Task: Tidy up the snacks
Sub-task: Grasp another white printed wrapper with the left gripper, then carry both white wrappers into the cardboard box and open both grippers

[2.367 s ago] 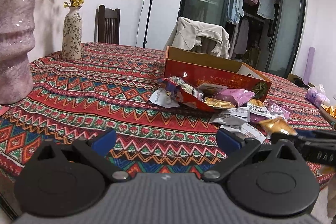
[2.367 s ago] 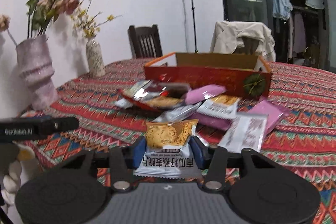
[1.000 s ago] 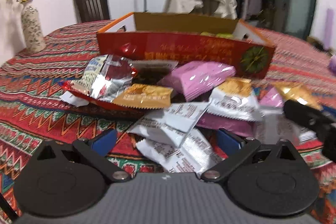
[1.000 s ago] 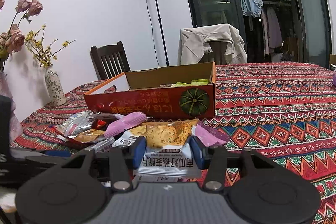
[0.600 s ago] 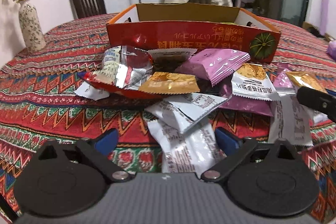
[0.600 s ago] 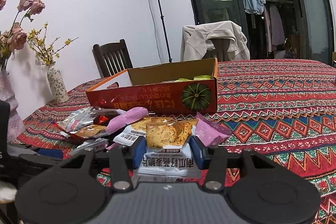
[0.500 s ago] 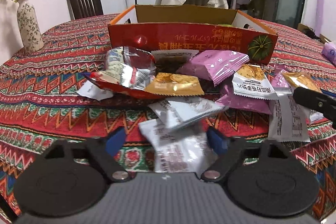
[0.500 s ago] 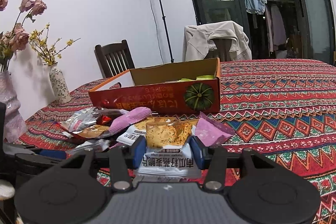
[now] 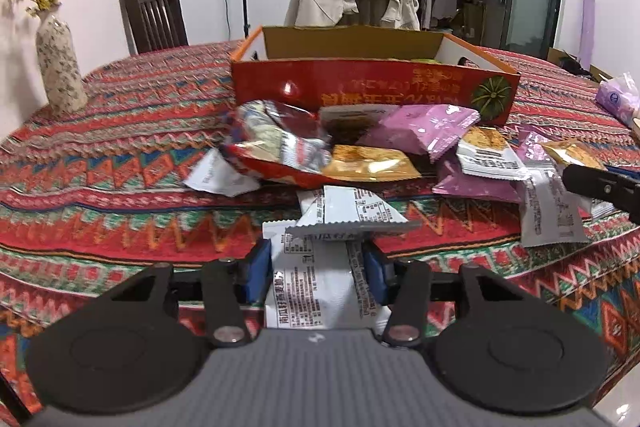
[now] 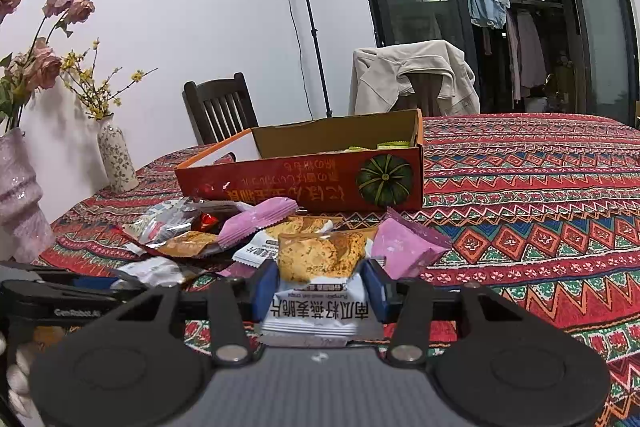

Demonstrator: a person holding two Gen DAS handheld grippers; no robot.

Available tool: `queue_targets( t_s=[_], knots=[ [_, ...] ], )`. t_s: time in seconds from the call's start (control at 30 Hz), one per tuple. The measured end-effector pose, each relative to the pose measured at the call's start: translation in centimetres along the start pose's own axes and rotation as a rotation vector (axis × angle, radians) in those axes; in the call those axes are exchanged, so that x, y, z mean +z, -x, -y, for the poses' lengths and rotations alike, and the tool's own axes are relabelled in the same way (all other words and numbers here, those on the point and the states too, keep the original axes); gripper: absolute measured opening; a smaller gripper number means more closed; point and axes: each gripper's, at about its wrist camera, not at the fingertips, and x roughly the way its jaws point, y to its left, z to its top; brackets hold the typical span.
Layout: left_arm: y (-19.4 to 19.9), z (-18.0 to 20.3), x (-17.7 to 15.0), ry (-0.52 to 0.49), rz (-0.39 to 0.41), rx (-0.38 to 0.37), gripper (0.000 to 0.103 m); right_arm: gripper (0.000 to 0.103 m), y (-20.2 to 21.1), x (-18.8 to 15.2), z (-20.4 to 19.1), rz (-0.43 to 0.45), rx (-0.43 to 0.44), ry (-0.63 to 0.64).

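Wide-spread jaws a second ago, the left gripper (image 9: 316, 271) is now closing around a crinkly white foil packet (image 9: 312, 291) on the woven cloth (image 9: 120, 147). A flat cracker packet (image 10: 320, 279) is pinched by the right gripper (image 10: 318, 285).

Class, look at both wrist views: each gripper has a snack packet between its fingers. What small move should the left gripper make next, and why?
Probably finish closing. The left gripper has a white packet between its closing jaws, another packet lapping its far end. Once firm, lift it toward the red box; the right gripper already holds a biscuit packet.
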Motion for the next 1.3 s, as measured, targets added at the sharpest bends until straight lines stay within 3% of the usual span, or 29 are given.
queue_targets(
  t_s=[0.33,0.73,1.03,1.3],
  knots=[
    [3.7,-0.3,1.5,-0.076,0.137,-0.023,0.05,0.047,0.3,0.2,-1.0,0.003,0.0,0.02],
    [4.7,-0.6,4.2,-0.031,0.234,-0.067,0.05,0.047,0.4,1.5,-2.0,0.028,-0.009,0.047],
    [3.8,0.0,10.2,-0.01,0.33,-0.098,0.05,0.047,-1.1,6.2,-2.6,0.092,-0.021,0.038],
    [0.6,0.6,14.5,0.018,0.351,-0.111,0.05,0.047,-4.2,11.3,-2.3,0.124,-0.071,0.027]
  ],
)
